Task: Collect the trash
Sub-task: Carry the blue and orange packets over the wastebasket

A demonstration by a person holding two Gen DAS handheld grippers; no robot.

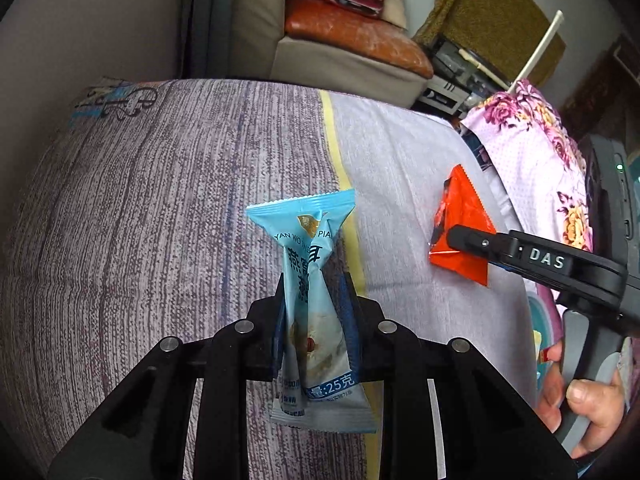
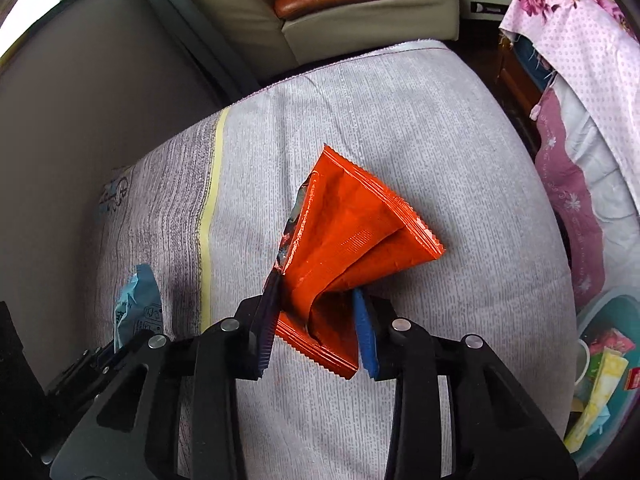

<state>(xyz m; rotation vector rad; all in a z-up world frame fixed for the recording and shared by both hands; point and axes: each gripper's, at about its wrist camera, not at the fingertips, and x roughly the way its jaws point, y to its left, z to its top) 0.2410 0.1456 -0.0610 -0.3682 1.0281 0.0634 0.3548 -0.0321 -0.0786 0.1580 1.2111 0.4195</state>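
Your left gripper [image 1: 314,292] has its jaws nearly shut on the blue wrapper [image 1: 310,264], pinching its middle so it crumples and stands up over the bed [image 1: 160,220]. Your right gripper [image 2: 316,312] has its jaws drawn in on the orange wrapper [image 2: 344,240], squeezing its near end; the far end fans out above the pale part of the bed cover. The orange wrapper sits right of the blue one. A bin [image 2: 624,304] of trash shows at the bed's right edge.
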